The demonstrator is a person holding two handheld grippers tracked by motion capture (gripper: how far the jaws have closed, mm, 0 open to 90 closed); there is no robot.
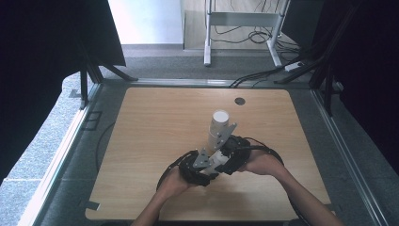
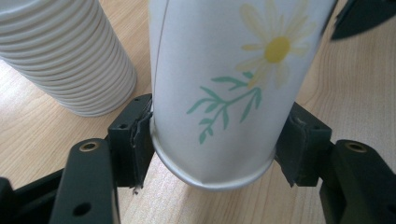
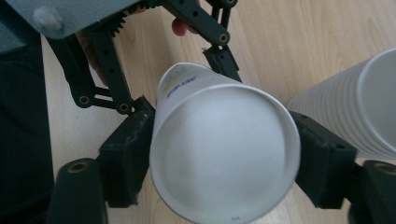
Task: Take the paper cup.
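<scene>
A paper cup (image 2: pixel 219 88) with a daisy print filled the centre of the left gripper view, pinched near its base between the pads of the left gripper (image 2: pixel 215 144). In the right gripper view the right gripper (image 3: pixel 219 163) flanked the cup's open rim (image 3: pixel 224 149), its pads pressed against both sides. A stack of cups (image 1: pixel 218 129) stood just above the hands at the middle of the wooden table (image 1: pixel 155 122) in the high view.
</scene>
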